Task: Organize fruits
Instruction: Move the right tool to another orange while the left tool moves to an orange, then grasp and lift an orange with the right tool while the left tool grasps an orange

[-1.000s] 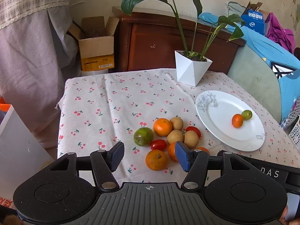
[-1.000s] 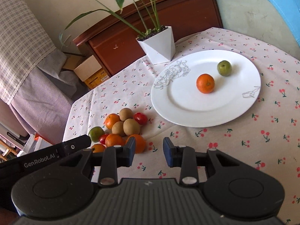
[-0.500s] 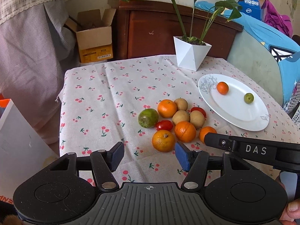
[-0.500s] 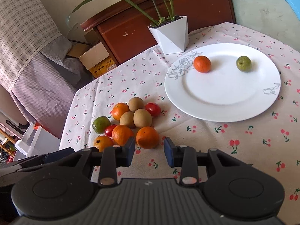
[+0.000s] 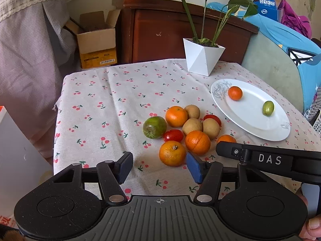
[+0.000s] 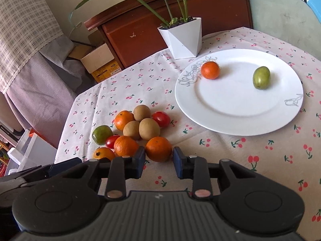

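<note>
Compared with a second earlier, the small orange tangerine (image 6: 210, 70) on the round white plate (image 6: 238, 118) had rolled away from the green oval fruit (image 6: 261, 77) to the line drawing at the plate's far-left rim. The right gripper (image 6: 158, 161) had come closer to the pile of fruit on the cherry-print tablecloth (image 6: 250, 152).

Its blue-padded jaws were closing, with the nearest round orange (image 6: 158, 149) partly between the tips; whether the pads touched it could not be told. The left gripper (image 5: 159, 166) stood spread above bare cloth, another stemmed orange (image 5: 172, 153) just ahead between its tips, untouched.

The green oval fruit lay on the plate's right half, its long axis running roughly towards the far edge.

The left view alone showed the right tool's black arm lettered "DAS" (image 5: 268, 159) and fingertips (image 5: 313, 224) at the lower right. The right view alone showed clear plastic bins (image 6: 30, 150) beside the table. Both showed the white angular plant pot (image 6: 183, 38).
</note>
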`<state>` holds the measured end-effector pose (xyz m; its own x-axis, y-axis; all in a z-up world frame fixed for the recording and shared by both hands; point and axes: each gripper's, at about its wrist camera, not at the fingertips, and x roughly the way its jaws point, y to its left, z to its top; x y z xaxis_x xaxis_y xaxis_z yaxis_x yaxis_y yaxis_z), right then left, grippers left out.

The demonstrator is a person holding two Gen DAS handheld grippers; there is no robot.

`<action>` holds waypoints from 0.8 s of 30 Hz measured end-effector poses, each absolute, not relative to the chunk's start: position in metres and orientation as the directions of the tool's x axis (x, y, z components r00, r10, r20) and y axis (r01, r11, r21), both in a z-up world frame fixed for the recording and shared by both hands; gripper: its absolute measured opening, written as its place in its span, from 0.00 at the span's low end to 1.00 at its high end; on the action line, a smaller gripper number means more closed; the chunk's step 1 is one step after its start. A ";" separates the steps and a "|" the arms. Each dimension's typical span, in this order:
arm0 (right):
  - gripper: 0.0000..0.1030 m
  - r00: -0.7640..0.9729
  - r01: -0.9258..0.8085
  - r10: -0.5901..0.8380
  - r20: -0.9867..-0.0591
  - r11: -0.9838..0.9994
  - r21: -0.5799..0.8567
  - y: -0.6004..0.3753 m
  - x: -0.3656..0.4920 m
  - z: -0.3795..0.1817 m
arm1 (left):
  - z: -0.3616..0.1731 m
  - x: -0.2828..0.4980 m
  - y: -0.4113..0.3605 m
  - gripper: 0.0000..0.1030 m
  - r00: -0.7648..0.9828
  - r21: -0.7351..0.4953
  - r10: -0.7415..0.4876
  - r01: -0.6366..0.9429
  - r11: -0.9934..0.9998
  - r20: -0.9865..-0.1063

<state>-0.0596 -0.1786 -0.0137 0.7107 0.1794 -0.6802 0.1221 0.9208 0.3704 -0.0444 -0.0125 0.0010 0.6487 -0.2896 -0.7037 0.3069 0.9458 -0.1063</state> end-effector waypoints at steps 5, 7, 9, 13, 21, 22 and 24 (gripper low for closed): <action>0.27 0.713 0.134 0.174 -0.680 0.917 0.375 -0.181 -0.060 -0.013 | -0.003 -0.043 -0.016 0.52 0.650 -0.102 -0.295 0.317 0.943 -0.700; 0.27 0.713 0.138 0.173 -0.680 0.915 0.378 -0.182 -0.060 -0.014 | -0.004 -0.043 -0.017 0.49 0.653 -0.099 -0.298 0.324 0.941 -0.696; 0.27 0.712 0.142 0.172 -0.680 0.914 0.379 -0.182 -0.061 -0.014 | -0.004 -0.044 -0.019 0.45 0.654 -0.096 -0.304 0.334 0.938 -0.693; 0.27 0.712 0.147 0.167 -0.682 0.914 0.378 -0.183 -0.061 -0.014 | -0.004 -0.044 -0.020 0.37 0.653 -0.092 -0.310 0.346 0.934 -0.691; 0.27 0.713 0.151 0.164 -0.682 0.913 0.378 -0.182 -0.062 -0.014 | -0.004 -0.045 -0.023 0.27 0.652 -0.088 -0.318 0.360 0.929 -0.688; 0.27 0.713 0.152 0.163 -0.682 0.913 0.378 -0.183 -0.062 -0.014 | -0.003 -0.045 -0.023 0.27 0.656 -0.085 -0.315 0.358 0.930 -0.686; 0.27 0.714 0.157 0.160 -0.682 0.912 0.379 -0.184 -0.062 -0.014 | -0.001 -0.045 -0.022 0.27 0.663 -0.086 -0.310 0.348 0.934 -0.681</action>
